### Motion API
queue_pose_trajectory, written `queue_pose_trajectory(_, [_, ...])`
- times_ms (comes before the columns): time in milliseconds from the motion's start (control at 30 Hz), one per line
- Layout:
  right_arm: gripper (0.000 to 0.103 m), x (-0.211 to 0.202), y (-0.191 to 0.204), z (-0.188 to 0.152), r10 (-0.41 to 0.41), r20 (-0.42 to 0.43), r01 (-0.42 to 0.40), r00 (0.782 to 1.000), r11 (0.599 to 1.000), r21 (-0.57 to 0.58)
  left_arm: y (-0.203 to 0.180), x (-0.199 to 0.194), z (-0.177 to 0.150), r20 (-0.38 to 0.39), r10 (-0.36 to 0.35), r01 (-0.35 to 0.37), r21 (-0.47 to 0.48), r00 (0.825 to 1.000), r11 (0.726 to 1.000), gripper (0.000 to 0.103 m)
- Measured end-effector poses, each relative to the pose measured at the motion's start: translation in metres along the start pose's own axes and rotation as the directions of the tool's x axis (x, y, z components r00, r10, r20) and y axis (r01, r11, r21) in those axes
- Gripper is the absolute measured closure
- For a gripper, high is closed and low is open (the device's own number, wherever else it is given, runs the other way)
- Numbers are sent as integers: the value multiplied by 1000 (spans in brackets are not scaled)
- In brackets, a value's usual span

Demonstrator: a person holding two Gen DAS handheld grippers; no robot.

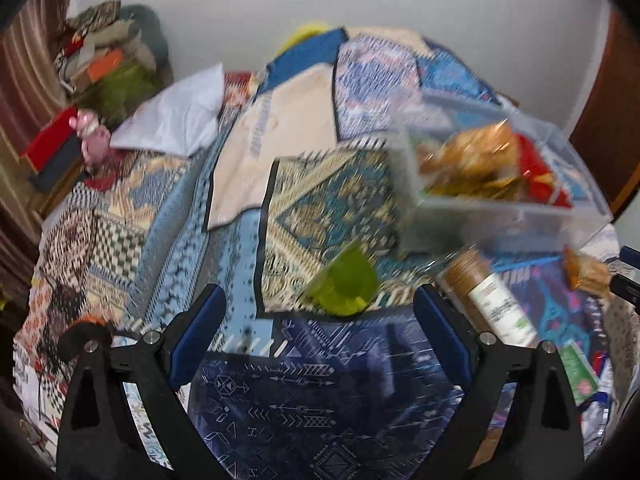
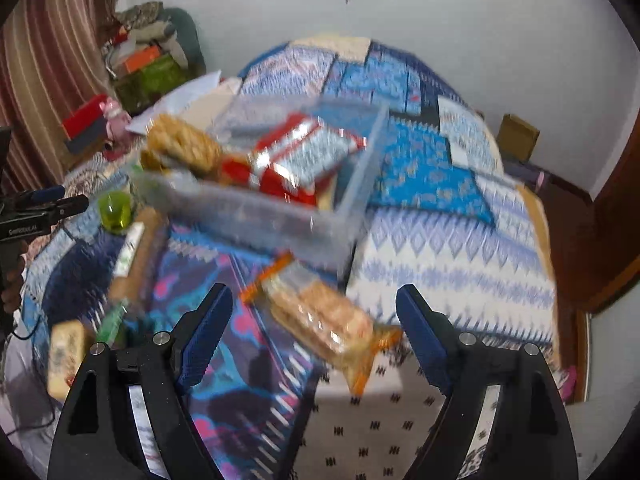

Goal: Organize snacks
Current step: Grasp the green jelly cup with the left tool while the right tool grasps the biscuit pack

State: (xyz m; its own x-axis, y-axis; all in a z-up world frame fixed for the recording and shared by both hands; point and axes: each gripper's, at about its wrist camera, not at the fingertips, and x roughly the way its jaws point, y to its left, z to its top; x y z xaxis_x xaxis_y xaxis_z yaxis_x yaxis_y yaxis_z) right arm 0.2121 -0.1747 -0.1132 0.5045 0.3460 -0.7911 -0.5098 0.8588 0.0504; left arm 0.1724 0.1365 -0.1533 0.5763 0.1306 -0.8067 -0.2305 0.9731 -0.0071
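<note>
Biscuit pack (image 2: pixel 326 326) lies on the bed (image 2: pixel 460 240) between the spread fingers of the right hand-held gripper (image 2: pixel 314 312), which is released and grasps nothing; its long axis runs from far left to near right, orange crimped ends at both tips. Beyond it sits a clear bin (image 2: pixel 352 196) holding a red packet (image 2: pixel 304 160) and a golden snack bag (image 2: pixel 184 144). Left of the bin lie a tube (image 2: pixel 134 248), lengthwise near-to-far, and a green cup (image 2: pixel 115 210). The left hand-held gripper (image 1: pixel 320 312) is also released, the green cup (image 1: pixel 346 284) just beyond its fingertips, the tube (image 1: pixel 490 294) to the right.
</note>
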Motion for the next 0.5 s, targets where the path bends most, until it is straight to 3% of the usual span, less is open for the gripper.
queue_pose_trajectory(400, [21,32,-7,-5,56,-101,-58,993,998,-13,-7,51,6,-31,8,-7,14,1000,1000,8])
queue_pose_trajectory(433, [21,36,-7,-5,67,-116,-68,991,998,-9,-7,55,6,-38,1,-1,9,999,1000,11])
queue_pose_trajectory(500, [21,42,-9,-5,77,-131,-77,988,997,5,-6,63,5,-60,-12,13,7,998,1000,29])
